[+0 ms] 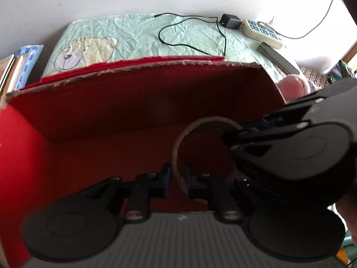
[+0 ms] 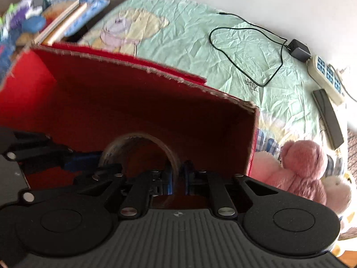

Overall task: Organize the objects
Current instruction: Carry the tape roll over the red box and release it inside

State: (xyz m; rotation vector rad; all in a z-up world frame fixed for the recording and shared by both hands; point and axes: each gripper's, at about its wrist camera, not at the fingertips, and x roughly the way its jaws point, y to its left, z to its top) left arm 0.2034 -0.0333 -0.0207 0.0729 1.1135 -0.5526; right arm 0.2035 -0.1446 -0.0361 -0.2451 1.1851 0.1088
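Left gripper (image 1: 178, 178) lowered, fingers closed to a narrow gap, pinching a thin band. Right gripper (image 2: 177, 178) reaching in from the right, likewise nearly closed, apparently clamping the same band. Fingertips of both close together, possibly touching.

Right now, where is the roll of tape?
The roll of tape is inside the red box, standing on edge near its right end, with the left gripper and right gripper each closed on its band.
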